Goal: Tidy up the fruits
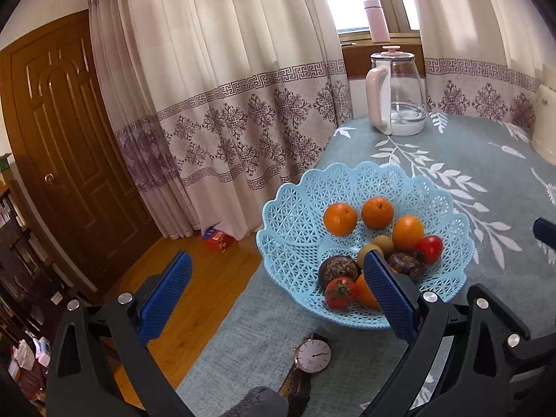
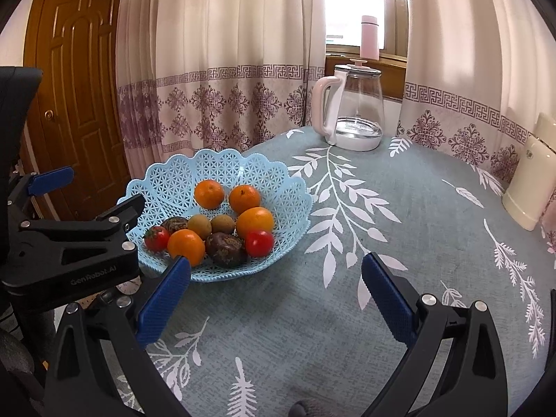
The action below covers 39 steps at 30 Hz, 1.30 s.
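A light blue lattice fruit basket (image 1: 299, 215) (image 2: 166, 180) stands near the table's left edge. It holds several oranges (image 1: 340, 219) (image 2: 209, 194), two red tomatoes (image 1: 430, 248) (image 2: 259, 242), two dark passion fruits (image 1: 338, 269) (image 2: 226, 247) and two small brown longans (image 2: 199, 226). My left gripper (image 1: 278, 269) is open just before the basket's near rim, its right finger covering part of the fruit. My right gripper (image 2: 276, 271) is open over bare cloth, right of the basket. Nothing lies between either pair of fingers.
A blue-grey tablecloth with white leaves (image 2: 347, 312) covers the table. A glass kettle with a pink handle (image 1: 396, 93) (image 2: 354, 104) stands at the far edge, a cream container (image 2: 531, 187) at the right. A wristwatch (image 1: 312, 354) lies near the basket. Curtains and a wooden door (image 1: 66, 146) are behind.
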{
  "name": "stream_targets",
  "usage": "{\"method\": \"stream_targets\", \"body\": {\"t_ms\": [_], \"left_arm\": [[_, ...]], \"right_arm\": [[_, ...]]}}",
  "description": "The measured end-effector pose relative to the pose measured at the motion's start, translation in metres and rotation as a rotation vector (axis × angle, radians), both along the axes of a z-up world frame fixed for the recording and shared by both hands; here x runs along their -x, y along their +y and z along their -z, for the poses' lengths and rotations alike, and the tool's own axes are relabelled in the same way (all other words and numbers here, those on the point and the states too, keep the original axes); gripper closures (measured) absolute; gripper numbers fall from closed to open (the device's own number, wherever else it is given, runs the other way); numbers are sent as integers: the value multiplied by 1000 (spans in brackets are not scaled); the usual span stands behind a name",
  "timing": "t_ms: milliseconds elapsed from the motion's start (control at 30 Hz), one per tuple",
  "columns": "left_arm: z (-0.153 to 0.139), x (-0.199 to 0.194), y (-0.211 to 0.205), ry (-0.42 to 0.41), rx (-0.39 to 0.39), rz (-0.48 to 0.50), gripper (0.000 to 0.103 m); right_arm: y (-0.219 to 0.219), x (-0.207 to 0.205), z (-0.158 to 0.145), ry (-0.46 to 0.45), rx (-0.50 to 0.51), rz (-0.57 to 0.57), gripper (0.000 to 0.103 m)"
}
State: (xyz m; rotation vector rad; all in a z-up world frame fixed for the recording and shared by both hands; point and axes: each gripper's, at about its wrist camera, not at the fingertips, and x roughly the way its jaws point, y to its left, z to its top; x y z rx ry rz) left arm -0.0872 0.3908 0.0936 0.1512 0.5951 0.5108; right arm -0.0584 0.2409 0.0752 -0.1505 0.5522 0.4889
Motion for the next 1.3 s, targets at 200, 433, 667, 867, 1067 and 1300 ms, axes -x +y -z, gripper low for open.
{"method": "stream_targets", "body": {"t_ms": [200,433,667,867,1067,1300], "left_arm": [[4,-2,2,21,-18,-8,3],[6,-3,4,27,-18,-10,3],[8,-4,3,33,-21,-3,3],[9,-4,1,33,-28,0,3],[9,-5,-1,34,-32,6,3],[9,-6,-8,41,-34,22,3]], "right_arm": [[-1,-2,3,7,8,3,5],[0,-3,6,13,12,5,5],[-1,-5,8,20,11,11,5],[-2,-6,8,22,10,15,5],[-5,-6,8,22,9,21,5],[-13,-9,11,33,11,39,5]]}}
